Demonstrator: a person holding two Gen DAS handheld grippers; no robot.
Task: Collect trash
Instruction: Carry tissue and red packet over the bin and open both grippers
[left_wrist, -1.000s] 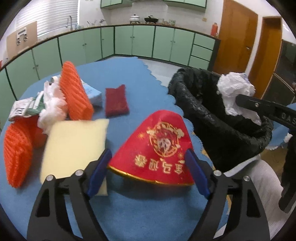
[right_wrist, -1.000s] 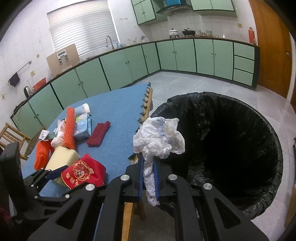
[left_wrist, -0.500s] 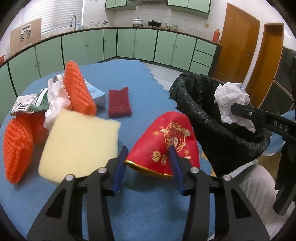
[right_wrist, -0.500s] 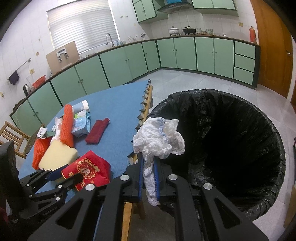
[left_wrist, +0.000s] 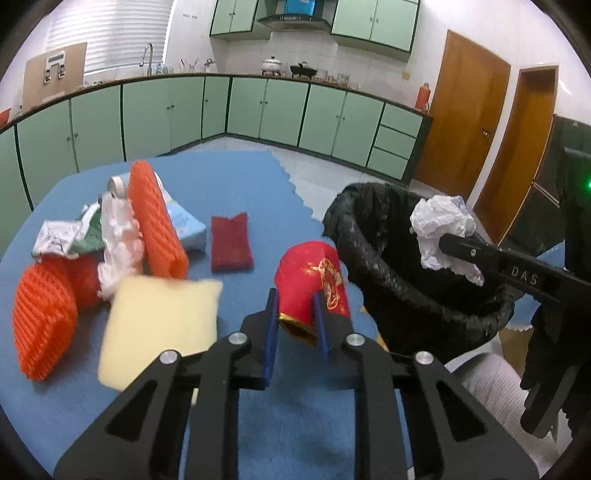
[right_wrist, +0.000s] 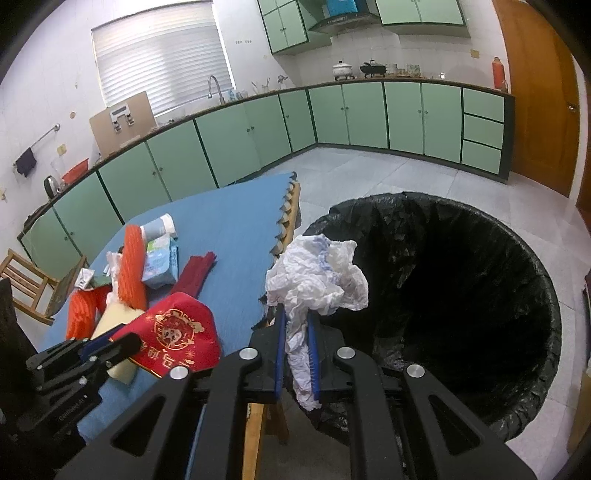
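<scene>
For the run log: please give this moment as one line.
left gripper: shut on red packet | right gripper: shut on tissue, over bin

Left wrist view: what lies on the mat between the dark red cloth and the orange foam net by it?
A light blue tissue pack lies between the orange foam net and the dark red cloth, partly tucked behind the net. The right wrist view shows the same.

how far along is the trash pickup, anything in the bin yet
Done: nothing can be seen in the black-lined bin; its dark inside hides the bottom. In hand: the right hand-held gripper holds crumpled white paper at the bin's rim, and the left hand-held gripper is shut on the red pouch. Left on the blue table: orange nets, yellow sponge, dark red cloth, wrappers.
</scene>
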